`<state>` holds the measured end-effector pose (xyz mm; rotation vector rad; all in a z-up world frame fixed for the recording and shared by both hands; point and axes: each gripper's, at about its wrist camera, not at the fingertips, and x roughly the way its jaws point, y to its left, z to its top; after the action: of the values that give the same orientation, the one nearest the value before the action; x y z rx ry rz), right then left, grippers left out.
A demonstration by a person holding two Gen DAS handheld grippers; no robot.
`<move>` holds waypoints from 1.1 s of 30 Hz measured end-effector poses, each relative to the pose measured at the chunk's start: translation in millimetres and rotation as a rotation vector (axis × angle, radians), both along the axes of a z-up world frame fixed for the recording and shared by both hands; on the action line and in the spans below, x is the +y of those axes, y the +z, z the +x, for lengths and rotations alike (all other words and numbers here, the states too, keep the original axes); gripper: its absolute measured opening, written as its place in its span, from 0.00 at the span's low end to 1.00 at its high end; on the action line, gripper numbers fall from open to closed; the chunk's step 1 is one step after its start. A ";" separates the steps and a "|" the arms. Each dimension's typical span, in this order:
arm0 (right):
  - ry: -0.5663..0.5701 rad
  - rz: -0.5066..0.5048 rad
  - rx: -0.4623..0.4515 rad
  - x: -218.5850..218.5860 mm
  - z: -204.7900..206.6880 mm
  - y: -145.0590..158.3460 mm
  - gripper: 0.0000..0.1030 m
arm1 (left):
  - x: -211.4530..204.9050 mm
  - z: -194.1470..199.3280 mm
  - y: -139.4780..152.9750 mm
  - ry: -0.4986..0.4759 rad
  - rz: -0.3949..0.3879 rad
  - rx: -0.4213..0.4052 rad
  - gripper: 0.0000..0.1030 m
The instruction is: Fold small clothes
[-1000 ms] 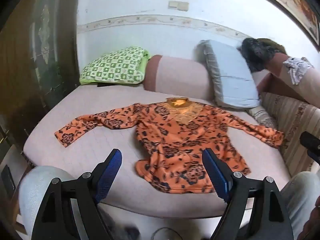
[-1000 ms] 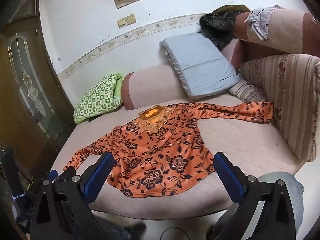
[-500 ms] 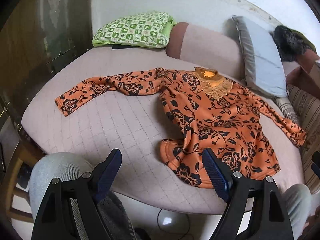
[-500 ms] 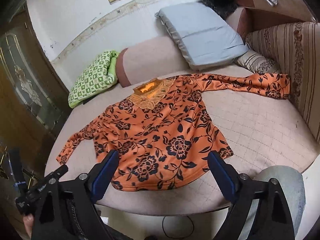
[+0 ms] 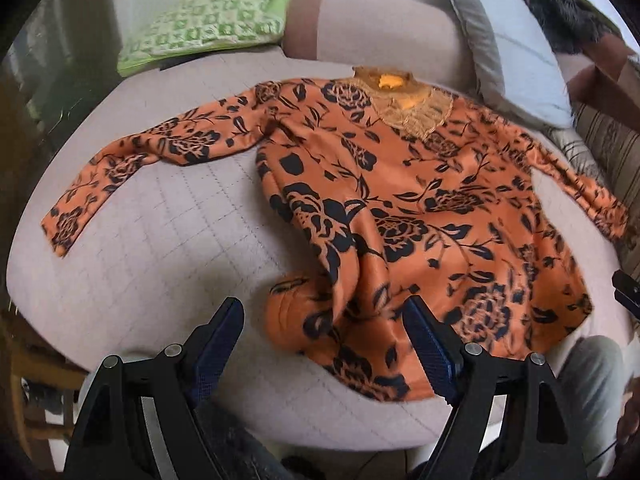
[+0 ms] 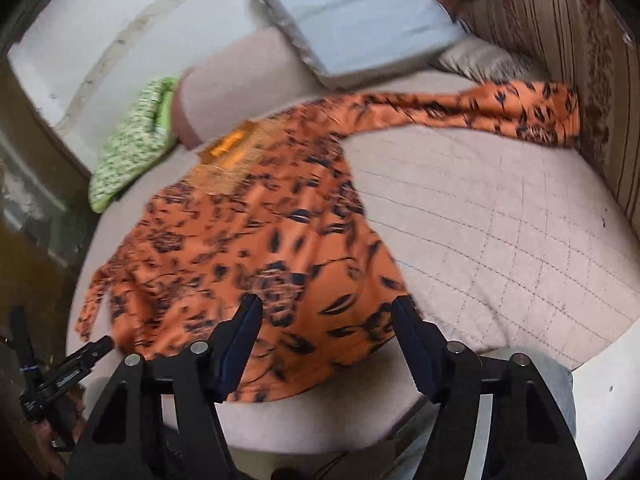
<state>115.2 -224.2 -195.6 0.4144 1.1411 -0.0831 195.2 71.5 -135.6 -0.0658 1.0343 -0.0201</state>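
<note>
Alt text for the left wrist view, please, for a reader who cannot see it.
An orange blouse with black flowers lies spread on a pinkish quilted bed, sleeves out to both sides, its near hem corner bunched. The open left gripper hovers over that corner, touching nothing. Behind are a green checked pillow and a grey pillow.

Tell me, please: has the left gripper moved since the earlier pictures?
Yes. The left gripper has come forward and down toward the orange blouse, judged against the green pillow.
</note>
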 end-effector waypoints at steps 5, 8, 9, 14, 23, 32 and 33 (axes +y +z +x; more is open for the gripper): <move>0.001 -0.032 0.116 -4.4 29.4 -49.5 0.51 | 4.7 36.0 -34.6 0.013 -0.048 0.052 0.63; 0.012 -0.053 0.179 -1.5 37.0 -73.0 0.23 | 13.2 54.7 -53.7 0.008 -0.123 0.085 0.43; 0.019 -0.074 0.194 0.3 37.2 -76.6 0.16 | 17.7 59.2 -60.8 0.000 -0.167 0.106 0.39; -0.007 -0.050 0.136 -9.5 17.0 -39.7 0.03 | 46.6 61.0 -64.7 0.009 -0.313 0.184 0.05; -0.014 -0.098 0.111 -28.5 -23.4 22.1 0.00 | 116.4 20.9 -44.6 0.072 -0.315 0.215 0.04; -0.049 0.046 0.067 -35.6 1.3 -18.9 0.79 | 77.1 12.5 -109.6 -0.040 -0.139 0.309 0.41; -0.031 0.027 0.084 -31.9 6.3 -25.3 0.79 | 78.4 11.8 -109.8 -0.025 -0.145 0.290 0.42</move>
<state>121.5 -256.1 -220.9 0.4562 1.2193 -0.1133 206.9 149.9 -245.4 -0.1918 1.3225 -0.1113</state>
